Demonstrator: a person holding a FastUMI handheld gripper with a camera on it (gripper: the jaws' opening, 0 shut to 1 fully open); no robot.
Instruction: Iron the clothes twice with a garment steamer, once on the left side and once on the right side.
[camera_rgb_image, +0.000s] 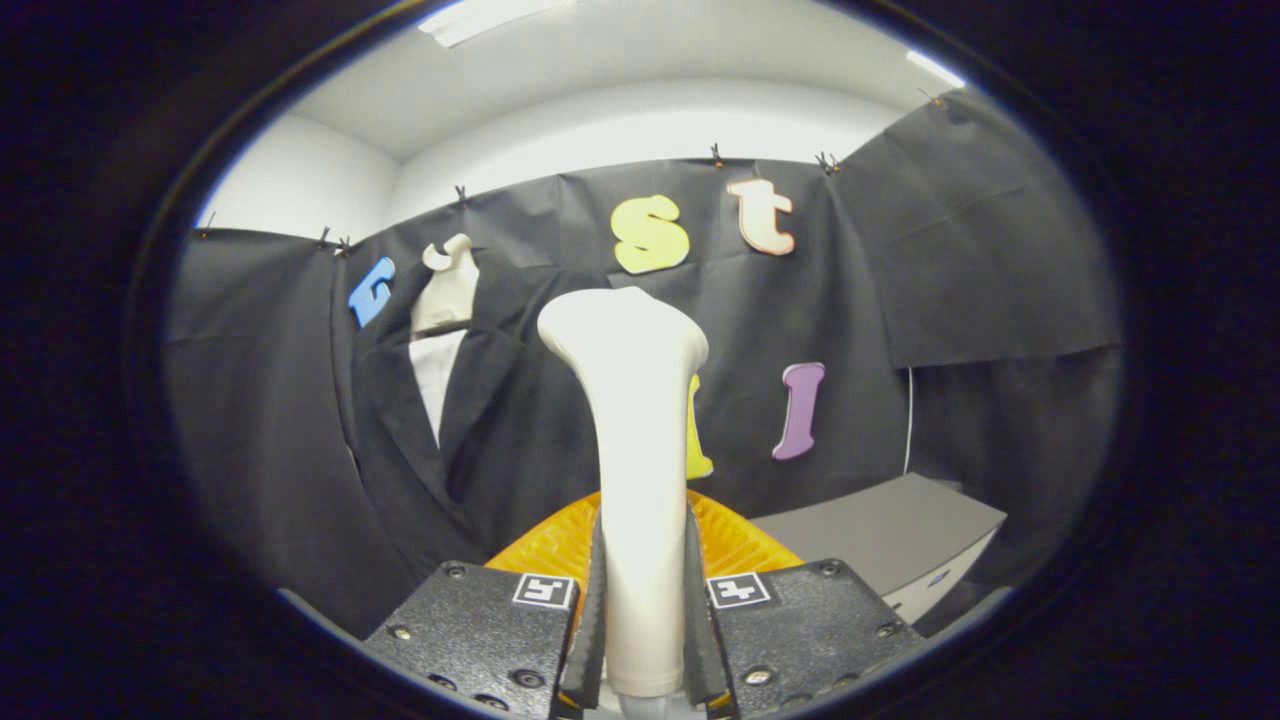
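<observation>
Both tongs (645, 600) fingers grip steamer (635, 450) handle | dark jacket (470, 420) beyond-left | no legible writing

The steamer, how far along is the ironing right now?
Done: the steamer is picked up, both fingers of the gripper pressing on its white handle above the orange stand. In hand: it stands upright, apart from the dark jacket hanging beyond the fingers. Left, as far as this shows: both passes, left and right.

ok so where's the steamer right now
In the gripper view, the white garment steamer stands upright, clamped between the gripper's two fingers. The dark jacket hangs on the wall beyond it to the left, the orange stand just behind.
</observation>
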